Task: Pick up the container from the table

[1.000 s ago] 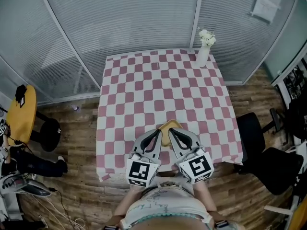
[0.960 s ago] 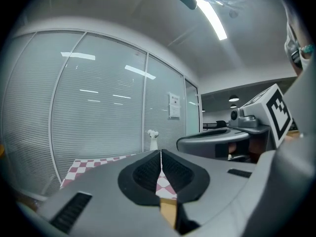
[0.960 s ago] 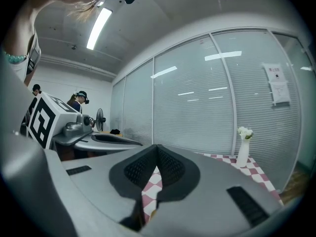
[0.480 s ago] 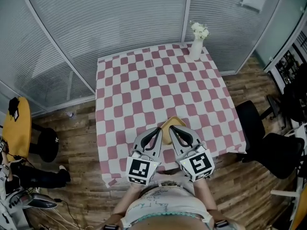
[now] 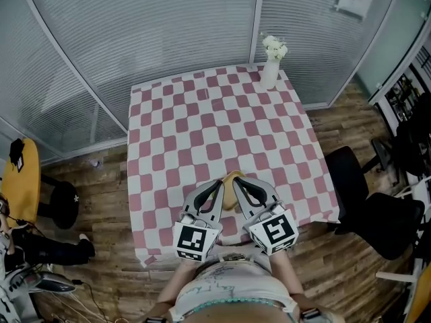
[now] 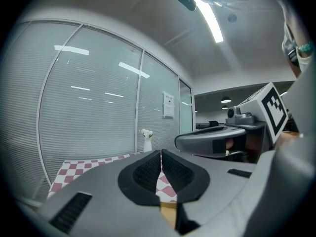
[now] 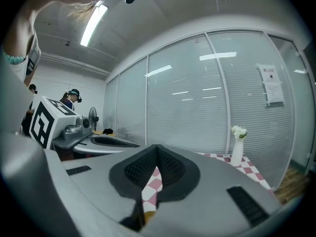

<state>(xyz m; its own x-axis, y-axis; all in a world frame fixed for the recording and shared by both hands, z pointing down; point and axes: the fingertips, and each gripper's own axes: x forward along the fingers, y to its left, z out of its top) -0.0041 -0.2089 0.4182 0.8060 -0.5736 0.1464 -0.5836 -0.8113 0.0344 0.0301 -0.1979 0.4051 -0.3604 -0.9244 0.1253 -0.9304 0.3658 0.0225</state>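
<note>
Left gripper (image 5: 218,184) and right gripper (image 5: 238,183) hover over the near edge of the table (image 5: 202,126), each with jaws pressed together on nothing. The tan container (image 5: 230,195) sits between them. The approach appears under way; next, the jaws must open to straddle the container.

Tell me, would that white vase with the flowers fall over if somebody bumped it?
Probably. The vase is tall and slim, with flowers up top, so a nudge might tip it. It stands by the far corner of the table, so it could fall off. It looks hard, maybe ceramic, so it might break.
</note>
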